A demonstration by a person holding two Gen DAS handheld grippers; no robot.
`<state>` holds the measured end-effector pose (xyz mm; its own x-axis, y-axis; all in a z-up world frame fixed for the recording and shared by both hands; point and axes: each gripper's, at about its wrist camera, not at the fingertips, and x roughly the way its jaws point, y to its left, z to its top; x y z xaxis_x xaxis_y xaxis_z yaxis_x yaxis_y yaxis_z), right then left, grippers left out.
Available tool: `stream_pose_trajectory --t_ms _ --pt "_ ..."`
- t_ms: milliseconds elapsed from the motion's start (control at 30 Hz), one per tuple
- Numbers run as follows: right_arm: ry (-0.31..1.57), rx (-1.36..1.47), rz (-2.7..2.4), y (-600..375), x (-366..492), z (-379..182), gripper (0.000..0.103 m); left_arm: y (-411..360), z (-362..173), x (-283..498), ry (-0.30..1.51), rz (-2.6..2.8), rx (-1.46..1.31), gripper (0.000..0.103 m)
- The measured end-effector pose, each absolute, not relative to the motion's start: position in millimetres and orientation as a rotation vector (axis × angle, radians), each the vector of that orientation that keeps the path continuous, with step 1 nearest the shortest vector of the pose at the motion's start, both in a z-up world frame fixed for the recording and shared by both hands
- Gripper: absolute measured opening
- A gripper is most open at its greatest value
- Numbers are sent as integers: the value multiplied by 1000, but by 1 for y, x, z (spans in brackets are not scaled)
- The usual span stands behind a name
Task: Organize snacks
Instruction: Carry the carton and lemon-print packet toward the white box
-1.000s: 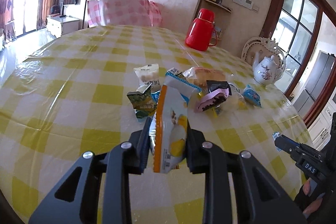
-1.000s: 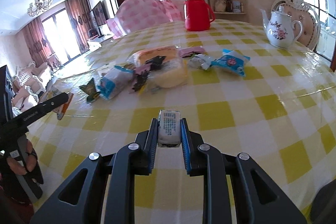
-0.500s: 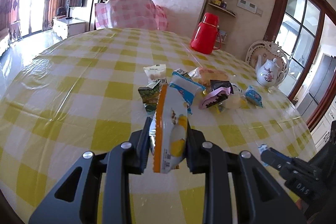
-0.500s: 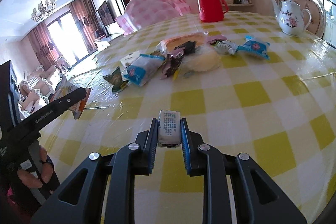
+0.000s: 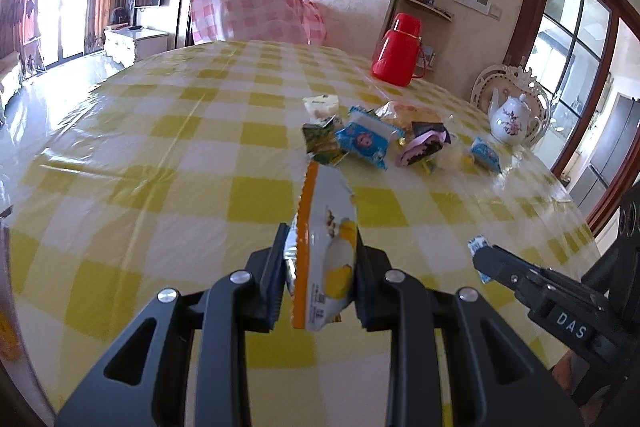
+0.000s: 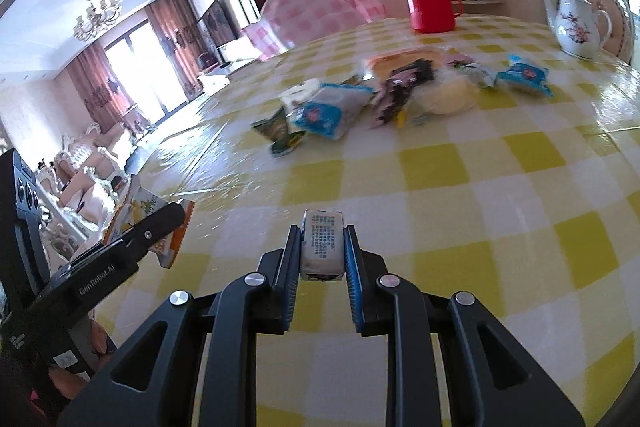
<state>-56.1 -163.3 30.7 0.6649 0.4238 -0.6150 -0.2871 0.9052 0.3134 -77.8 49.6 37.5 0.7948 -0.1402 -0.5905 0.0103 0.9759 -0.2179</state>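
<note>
Between the pads of the left gripper (image 5: 320, 267), an upright, crinkled orange-edged foil snack packet (image 5: 322, 255) is clamped above the glossy yellow-checked tablecloth (image 5: 160, 155); ahead, a loose snack pile (image 5: 384, 143) is seen. From the right wrist, a small rectangular printed wrapped bar (image 6: 322, 245) is pinched by the closed right gripper (image 6: 322, 251), the pile lying farther ahead.
</note>
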Motion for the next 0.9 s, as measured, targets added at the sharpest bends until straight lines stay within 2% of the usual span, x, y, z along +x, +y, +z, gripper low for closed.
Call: stream_pose_trajectory --t_ms 900 --pt "730 -22 763 14 -148 55 22 202 26 -191 774 17 -231 28"
